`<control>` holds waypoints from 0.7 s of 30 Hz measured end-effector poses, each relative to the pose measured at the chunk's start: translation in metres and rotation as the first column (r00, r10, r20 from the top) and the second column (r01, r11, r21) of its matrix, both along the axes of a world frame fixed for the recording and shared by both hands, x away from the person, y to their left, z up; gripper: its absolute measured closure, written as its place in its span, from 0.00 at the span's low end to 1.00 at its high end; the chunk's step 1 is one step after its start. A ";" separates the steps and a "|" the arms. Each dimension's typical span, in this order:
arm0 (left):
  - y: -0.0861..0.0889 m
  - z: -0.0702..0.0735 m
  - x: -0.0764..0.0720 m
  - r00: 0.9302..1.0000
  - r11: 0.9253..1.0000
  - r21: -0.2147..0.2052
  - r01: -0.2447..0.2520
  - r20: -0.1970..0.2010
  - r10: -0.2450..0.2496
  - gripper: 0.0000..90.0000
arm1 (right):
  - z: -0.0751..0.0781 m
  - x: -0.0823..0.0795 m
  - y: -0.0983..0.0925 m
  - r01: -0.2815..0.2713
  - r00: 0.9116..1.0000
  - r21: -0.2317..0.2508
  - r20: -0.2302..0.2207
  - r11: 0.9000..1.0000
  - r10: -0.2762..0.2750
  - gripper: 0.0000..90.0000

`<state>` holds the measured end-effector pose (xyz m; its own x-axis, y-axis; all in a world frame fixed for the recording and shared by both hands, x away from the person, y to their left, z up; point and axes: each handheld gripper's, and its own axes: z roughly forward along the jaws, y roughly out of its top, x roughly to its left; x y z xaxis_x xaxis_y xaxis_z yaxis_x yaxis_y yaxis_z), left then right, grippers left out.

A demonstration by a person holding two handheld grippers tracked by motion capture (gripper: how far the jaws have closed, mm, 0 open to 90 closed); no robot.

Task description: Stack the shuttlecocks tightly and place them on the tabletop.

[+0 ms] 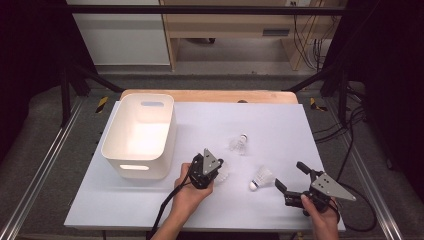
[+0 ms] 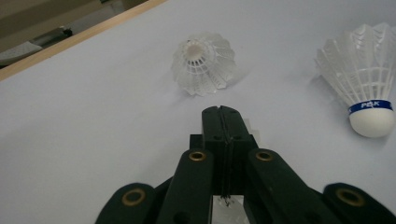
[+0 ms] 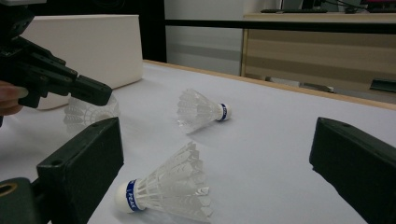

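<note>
Three shuttlecocks, one pinched in left claw (bin beside), right claw open.

1. the shuttlecock at the left claw is half hidden behind it in the high view; its cork can't be seen.
2. in the left claw view, a shuttlecock is cut off by the right edge.
3. the bin runs past the right claw view's top edge.
</note>
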<state>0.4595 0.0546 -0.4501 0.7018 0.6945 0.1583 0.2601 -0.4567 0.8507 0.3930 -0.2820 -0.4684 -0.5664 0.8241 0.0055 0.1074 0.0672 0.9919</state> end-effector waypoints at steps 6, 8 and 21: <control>0.015 0.010 0.005 0.995 0.996 -0.017 -0.090 0.035 0.090 1.00 | 0.000 0.000 0.001 -0.001 1.000 -0.003 -0.002 1.000 0.001 0.04; 0.019 0.014 0.008 0.991 0.992 -0.017 -0.123 0.048 0.124 1.00 | 0.000 0.000 0.001 -0.005 1.000 -0.006 -0.002 1.000 0.005 0.04; 0.036 0.022 0.020 0.960 0.963 0.032 -0.266 0.100 0.262 1.00 | 0.000 0.000 0.003 -0.010 1.000 -0.015 -0.005 1.000 0.010 0.04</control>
